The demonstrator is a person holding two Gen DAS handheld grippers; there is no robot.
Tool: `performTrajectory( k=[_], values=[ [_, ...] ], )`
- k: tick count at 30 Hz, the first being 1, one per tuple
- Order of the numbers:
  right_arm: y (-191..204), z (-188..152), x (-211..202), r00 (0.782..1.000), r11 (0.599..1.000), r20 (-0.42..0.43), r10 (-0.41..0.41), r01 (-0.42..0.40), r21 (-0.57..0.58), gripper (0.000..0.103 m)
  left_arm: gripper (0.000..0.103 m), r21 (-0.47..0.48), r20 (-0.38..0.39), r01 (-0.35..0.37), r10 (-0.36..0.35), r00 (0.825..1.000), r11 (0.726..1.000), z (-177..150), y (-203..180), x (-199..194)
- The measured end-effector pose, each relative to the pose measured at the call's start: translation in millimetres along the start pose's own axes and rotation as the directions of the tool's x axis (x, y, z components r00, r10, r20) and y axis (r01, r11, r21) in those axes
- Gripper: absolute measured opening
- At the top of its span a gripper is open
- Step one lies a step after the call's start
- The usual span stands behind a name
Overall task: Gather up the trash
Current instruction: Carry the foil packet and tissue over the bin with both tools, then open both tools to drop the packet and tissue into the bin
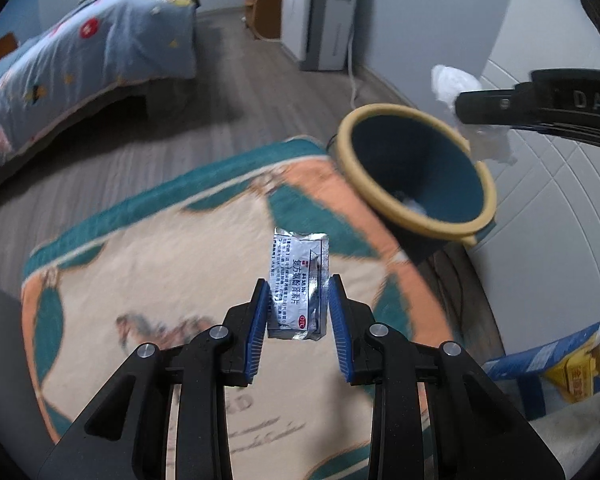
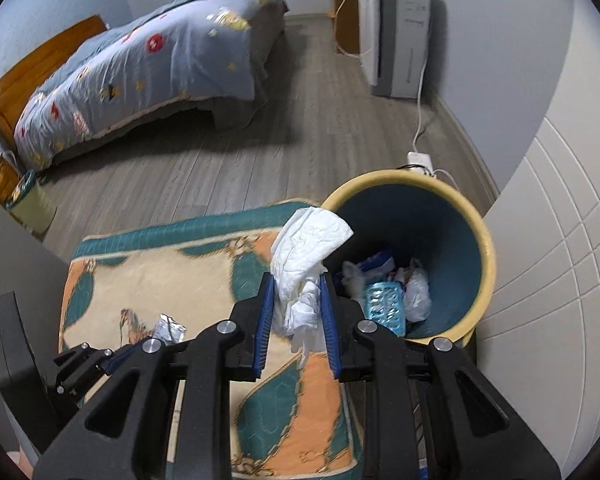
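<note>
Silver foil sachet point(image 1: 298, 286) showing black print and a red oval mark. Crumpled tissue point(image 2: 306, 258) showing plain white. Bin point(image 2: 486, 248) wearing a pale yellow rim, dark teal inside. Rug point(image 1: 140, 264) showing cream centre, teal border, orange patches. Bed quilt point(image 2: 156, 68) showing light blue with red and yellow motifs. Floor point(image 2: 204, 164) showing grey wood planks.

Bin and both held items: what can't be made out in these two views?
- Left wrist view: most of the bin's contents, hidden by its near wall; only a pale scrap shows.
- Left wrist view: the small print on the silver packet, too small and blurred.
- Right wrist view: the bin's floor, buried under trash.
- Right wrist view: the lower end of the white tissue, behind the right gripper.
</note>
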State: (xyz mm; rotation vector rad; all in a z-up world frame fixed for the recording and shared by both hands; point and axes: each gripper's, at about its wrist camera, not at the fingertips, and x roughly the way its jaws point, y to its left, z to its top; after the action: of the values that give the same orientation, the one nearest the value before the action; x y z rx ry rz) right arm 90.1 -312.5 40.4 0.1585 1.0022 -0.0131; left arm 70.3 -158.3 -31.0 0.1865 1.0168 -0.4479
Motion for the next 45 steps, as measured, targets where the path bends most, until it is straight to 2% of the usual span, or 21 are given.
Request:
performTrajectory(
  k=[3,6,11,15,17,19,23,26,29,30,34,35,39,41,45],
  values=[
    [-18.6,3.8,5.8,1.000,1.000,-0.002,0.010,-0.010,0.000,0.022,0.032,0.028,0.014,0.027,-0.028,1.000,0.999,13.7,-23.7,4.7],
    [-39.9,6.9,13.2,1.000,1.000,0.008,-0.014,0.014,-0.001,0.022,0.032,0.095,0.023,0.038,-0.040,0.999,0.995,26.6,-49.8,10.8],
    [-79.5,13.3,35.2,0.999,0.999,-0.009,-0.035,0.036,0.021,0.022,0.032,0.155,0.025,0.067,-0.072,0.997,0.986,51.2,-80.3,25.5],
    [-119.1,13.5,50.1,0.999,0.991,-0.028,0.023,-0.019,0.132,0.023,0.032,0.216,0.006,0.064,-0.067,0.998,0.974,66.1,-99.1,45.9],
    [-131.0,12.2,56.2,0.999,0.987,-0.034,0.025,-0.020,0.158,0.023,0.032,0.239,-0.010,0.065,-0.065,0.998,0.969,74.2,-107.8,60.1],
    [-141.8,11.2,62.5,0.999,0.983,-0.040,0.033,-0.025,0.183,0.023,0.032,0.248,-0.033,0.070,-0.064,0.997,0.966,79.0,-111.9,73.5],
    [-161.9,7.0,78.2,0.996,0.968,-0.060,0.063,-0.046,0.246,0.023,0.032,0.301,-0.063,0.033,-0.015,0.998,0.953,88.3,-123.7,100.9],
    [-175.3,4.5,87.9,0.995,0.960,-0.075,0.064,-0.041,0.276,0.023,0.032,0.291,-0.063,0.045,-0.027,0.998,0.956,94.9,-125.8,112.4],
    [-184.5,4.4,93.6,0.993,0.942,-0.065,0.098,-0.072,0.327,0.025,0.036,0.291,-0.055,0.037,-0.021,0.998,0.956,98.4,-125.7,120.9],
    [-186.1,4.5,94.6,0.993,0.939,-0.061,0.102,-0.076,0.335,0.026,0.042,0.289,-0.052,0.034,-0.020,0.998,0.957,99.4,-125.0,122.0],
    [-187.3,6.2,96.4,0.988,0.922,-0.030,0.150,-0.129,0.364,0.047,0.057,0.268,-0.033,0.037,-0.029,0.999,0.963,99.4,-118.5,123.8],
    [-186.2,6.1,96.2,0.988,0.923,-0.024,0.152,-0.134,0.361,0.054,0.063,0.262,-0.026,0.034,-0.028,0.999,0.965,98.0,-115.5,122.9],
    [-183.5,7.5,97.2,0.989,0.931,-0.027,0.147,-0.129,0.343,0.066,0.085,0.271,0.010,-0.001,-0.002,1.000,0.962,91.4,-111.1,112.7],
    [-183.1,8.7,94.2,0.991,0.936,-0.027,0.133,-0.116,0.333,0.076,0.092,0.257,0.029,-0.022,0.016,0.999,0.966,88.6,-107.7,100.9],
    [-184.8,10.5,75.7,0.996,0.945,-0.006,0.089,-0.083,0.316,0.090,0.097,0.220,0.052,-0.050,0.039,0.998,0.974,86.7,-98.6,72.0]
  ],
)
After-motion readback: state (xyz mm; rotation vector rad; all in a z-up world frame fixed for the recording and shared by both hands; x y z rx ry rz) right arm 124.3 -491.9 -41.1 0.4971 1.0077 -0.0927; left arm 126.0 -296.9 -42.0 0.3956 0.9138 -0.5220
